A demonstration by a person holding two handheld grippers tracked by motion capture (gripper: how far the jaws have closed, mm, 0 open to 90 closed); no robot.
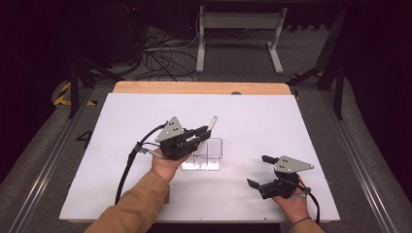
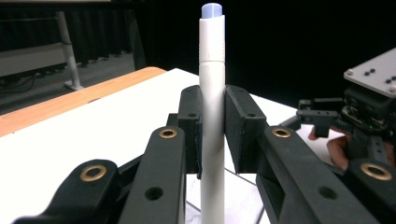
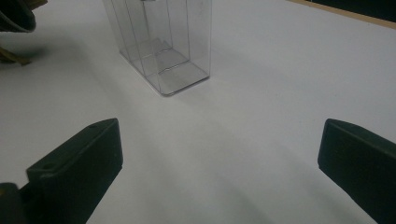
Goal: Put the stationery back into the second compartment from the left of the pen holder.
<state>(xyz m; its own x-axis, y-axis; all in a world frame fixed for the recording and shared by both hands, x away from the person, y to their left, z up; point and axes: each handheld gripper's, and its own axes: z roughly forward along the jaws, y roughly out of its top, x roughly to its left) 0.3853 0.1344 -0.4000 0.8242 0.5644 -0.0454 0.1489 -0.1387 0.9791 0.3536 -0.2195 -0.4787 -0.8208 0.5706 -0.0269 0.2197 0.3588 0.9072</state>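
Overhead, high view: white table [image 1: 252, 116] with a wooden far edge. Left hand-held gripper [image 1: 203, 132], jaws clamped on a white pen [image 1: 212, 124] with a pale blue cap. Pen's long axis slants up and away from the person, capped end highest. Clear plastic box [image 1: 206, 154], open-topped and divided, stands just beneath and to the near side of the pen; the pen's lower end sits at or over its rim, and whether it has entered a compartment cannot be told. Right hand-held gripper [image 1: 258, 171], jaws spread wide, nothing between them, rests well apart near the table's near right corner. The left one is by far the nearer to the box.

Left gripper view: pen [image 2: 212, 93] upright between both pads, squeezed at mid-barrel, cap at top. Right hand-held gripper [image 2: 310, 116] farther off at the right edge.

Right gripper view: two black jaws far apart over bare table [image 3: 261, 116]; box [image 3: 161, 44] ahead, empty in the compartments that show.

Judgement: the coming move is a lowering of the pen along its own axis into the box.
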